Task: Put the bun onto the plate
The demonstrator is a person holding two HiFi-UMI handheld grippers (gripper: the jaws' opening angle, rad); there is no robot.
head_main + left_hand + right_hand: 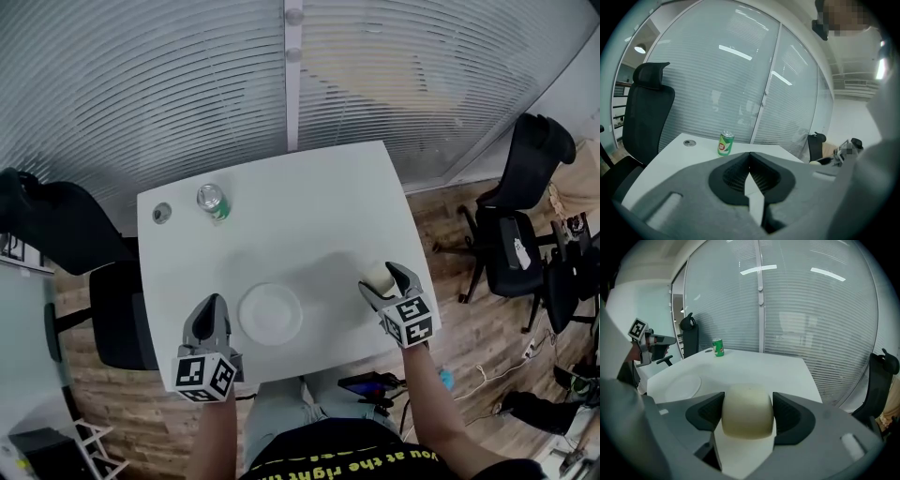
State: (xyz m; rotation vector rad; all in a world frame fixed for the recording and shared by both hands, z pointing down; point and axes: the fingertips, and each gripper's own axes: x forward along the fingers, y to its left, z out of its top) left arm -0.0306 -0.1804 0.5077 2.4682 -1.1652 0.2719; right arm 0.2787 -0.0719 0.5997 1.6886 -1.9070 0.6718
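Observation:
A pale cream bun (pixel 747 411) sits between the jaws of my right gripper (pixel 747 414), which is shut on it, squeezing its sides. In the head view the bun (pixel 378 276) shows at the table's right front, in the right gripper (pixel 384 281). The white plate (pixel 270 314) lies flat near the front middle of the table, left of the bun, and appears at the left in the right gripper view as well, plate (pixel 683 386). My left gripper (pixel 208 317) hovers just left of the plate, shut with nothing in it (pixel 750 169).
A green drink can (pixel 213 201) stands at the back left of the white table (pixel 309 206), also can (pixel 725 143) and can (pixel 717 347). A round cable grommet (pixel 162 214) is beside it. Black office chairs (pixel 525 225) stand to the right and chair (pixel 66 234) to the left. Blinds cover the glass wall behind.

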